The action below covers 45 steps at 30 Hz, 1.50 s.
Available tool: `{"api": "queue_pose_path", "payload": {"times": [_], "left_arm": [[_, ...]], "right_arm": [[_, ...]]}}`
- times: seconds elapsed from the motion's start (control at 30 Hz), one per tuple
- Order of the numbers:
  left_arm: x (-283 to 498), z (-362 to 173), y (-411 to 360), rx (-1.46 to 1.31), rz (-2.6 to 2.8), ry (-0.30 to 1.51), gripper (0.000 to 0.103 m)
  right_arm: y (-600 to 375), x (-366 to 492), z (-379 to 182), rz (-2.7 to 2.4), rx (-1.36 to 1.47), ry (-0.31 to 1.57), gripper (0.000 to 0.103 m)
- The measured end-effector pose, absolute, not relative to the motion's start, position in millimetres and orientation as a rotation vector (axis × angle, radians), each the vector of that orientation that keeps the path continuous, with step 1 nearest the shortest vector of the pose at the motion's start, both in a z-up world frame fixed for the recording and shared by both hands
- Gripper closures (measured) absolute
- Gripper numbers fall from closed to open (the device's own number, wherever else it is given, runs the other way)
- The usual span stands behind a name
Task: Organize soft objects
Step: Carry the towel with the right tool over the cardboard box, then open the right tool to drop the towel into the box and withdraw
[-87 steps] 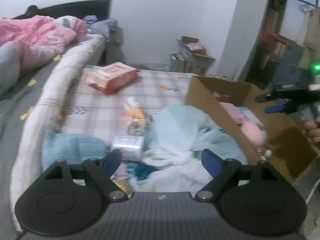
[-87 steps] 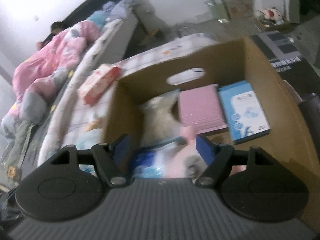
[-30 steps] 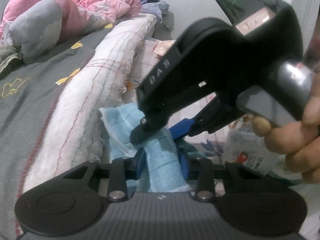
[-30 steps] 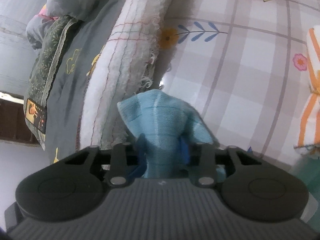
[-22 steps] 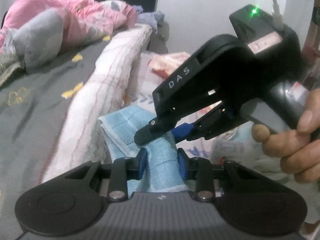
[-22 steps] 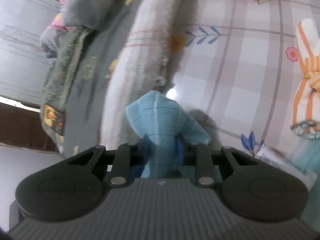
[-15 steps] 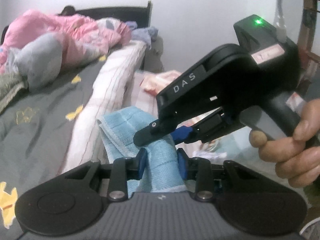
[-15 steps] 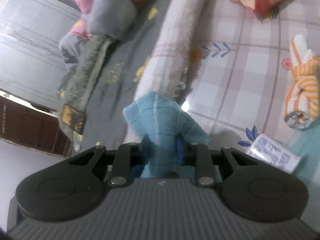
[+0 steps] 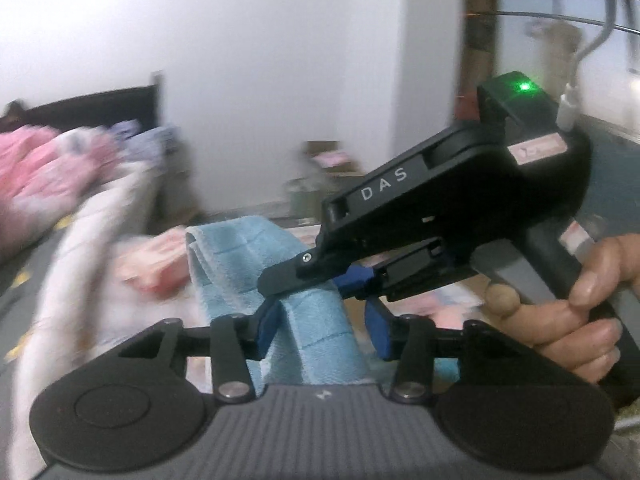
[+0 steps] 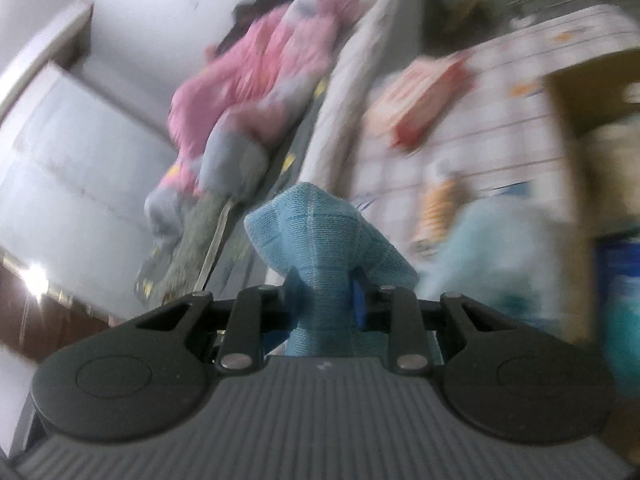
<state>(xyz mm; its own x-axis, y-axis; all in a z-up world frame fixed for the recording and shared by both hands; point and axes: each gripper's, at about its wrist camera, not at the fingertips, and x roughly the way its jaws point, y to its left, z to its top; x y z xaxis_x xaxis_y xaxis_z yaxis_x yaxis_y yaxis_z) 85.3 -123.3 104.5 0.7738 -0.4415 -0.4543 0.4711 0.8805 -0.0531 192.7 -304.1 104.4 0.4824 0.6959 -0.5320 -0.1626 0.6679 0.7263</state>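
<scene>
— Where is the blue towel [image 9: 304, 312] now?

— Off the bed and in the air, carried between both tools. Half a second ago it was bunched low over the checked sheet; now white wall shows behind its top edge.

— Who has hold of it?

— The right gripper [image 10: 325, 303] is clamped tight on it, the cloth rising in a hump between its blue pads, much as before. The left gripper [image 9: 322, 330] has just been opening: its pads, which pinched the towel a moment ago, now stand apart. The towel is between them, lying against the left-hand pad and clear of the other.

— And the other tool in the left view?

— That is the right one's black body, crossing above the towel, with a hand [image 9: 576, 304] on its grip.

— Anything else around?

— All blurred: the pink quilt [image 10: 260, 80], a red and white pack [image 10: 424, 96] on the sheet, and a cardboard box [image 10: 576, 120] at the right edge.
</scene>
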Motion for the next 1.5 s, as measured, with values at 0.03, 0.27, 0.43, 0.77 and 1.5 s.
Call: {"api": "queue_pose_path", "payload": {"times": [0.03, 0.27, 0.43, 0.77, 1.5], "left_arm": [[84.1, 103.8, -138.6, 0.074, -0.530, 0.472, 0.043], [77.9, 87.1, -194.5, 0.075, -0.631, 0.512, 0.030], [93.4, 71.0, -178.7, 0.074, -0.547, 0.568, 0.030], [102.6, 69.2, -128.0, 0.035, -0.409, 0.603, 0.030], [101.2, 65.3, -116.0, 0.021, -0.399, 0.621, 0.031]], "right_arm": [[-323.5, 187.0, 104.8, 0.547, 0.684, 0.917, 0.080], [-456.4, 160.8, 85.9, 0.334, 0.814, 0.869, 0.080], [-518.0, 163.9, 50.6, 0.129, 0.753, 0.902, 0.080], [-516.2, 185.9, 9.3, -0.079, 0.282, 1.025, 0.080], [-404.1, 194.8, -2.0, -0.206, -0.639, 0.918, 0.080]]}}
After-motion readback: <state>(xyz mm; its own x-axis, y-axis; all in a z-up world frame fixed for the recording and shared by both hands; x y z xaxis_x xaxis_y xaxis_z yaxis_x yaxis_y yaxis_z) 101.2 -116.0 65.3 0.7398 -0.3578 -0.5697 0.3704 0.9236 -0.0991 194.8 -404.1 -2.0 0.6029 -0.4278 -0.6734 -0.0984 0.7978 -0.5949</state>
